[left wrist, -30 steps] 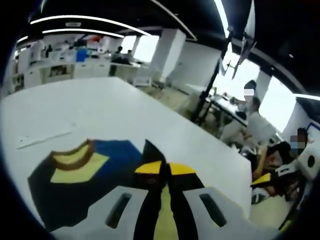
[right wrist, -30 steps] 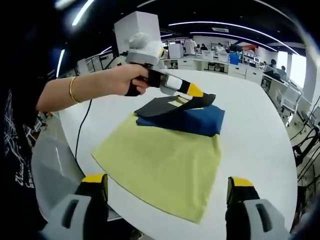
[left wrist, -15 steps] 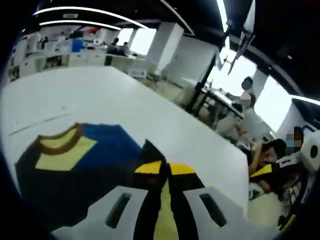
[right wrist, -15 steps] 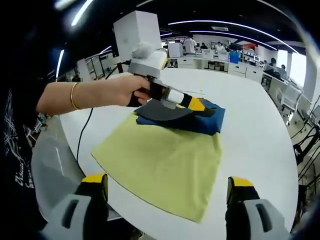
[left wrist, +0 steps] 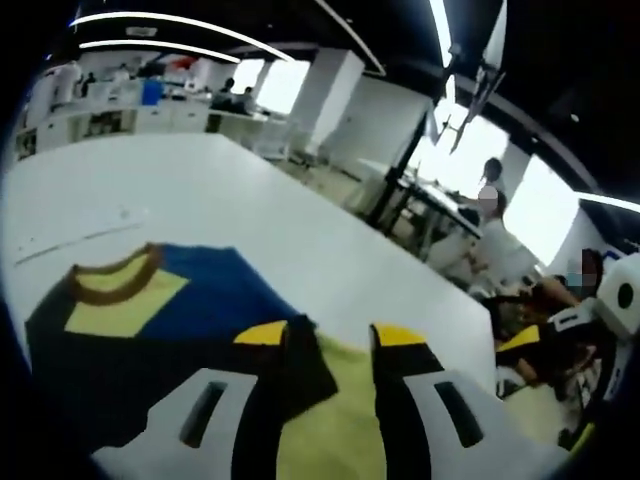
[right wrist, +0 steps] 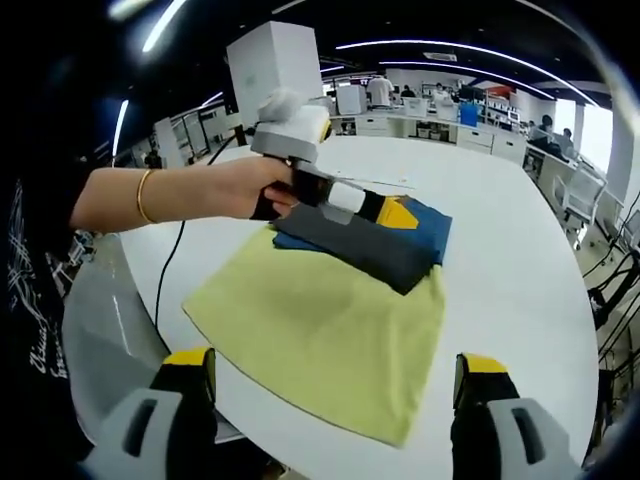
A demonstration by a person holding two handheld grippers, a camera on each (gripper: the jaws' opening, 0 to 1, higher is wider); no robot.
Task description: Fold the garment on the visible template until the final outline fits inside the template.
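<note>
The garment (right wrist: 372, 250) is a dark navy and blue top, lying folded at the far edge of the yellow-green template cloth (right wrist: 320, 330). In the left gripper view the garment (left wrist: 150, 340) shows a brown collar and a yellow patch, with the template (left wrist: 345, 420) under the jaws. My left gripper (left wrist: 330, 338) is open just above the dark folded flap, holding nothing. In the right gripper view a hand holds the left gripper (right wrist: 392, 212) over the garment. My right gripper (right wrist: 335, 365) stands open near the template's near edge, well short of the garment.
The round white table (right wrist: 520, 270) carries the cloth; its rim runs close on the near and right sides. A person's forearm (right wrist: 170, 190) with a bracelet reaches in from the left. Several people (left wrist: 500, 240) sit at desks beyond the table.
The left gripper has opened and let go of the dark flap, which now lies flat across the blue part of the garment. The right gripper has not moved.
</note>
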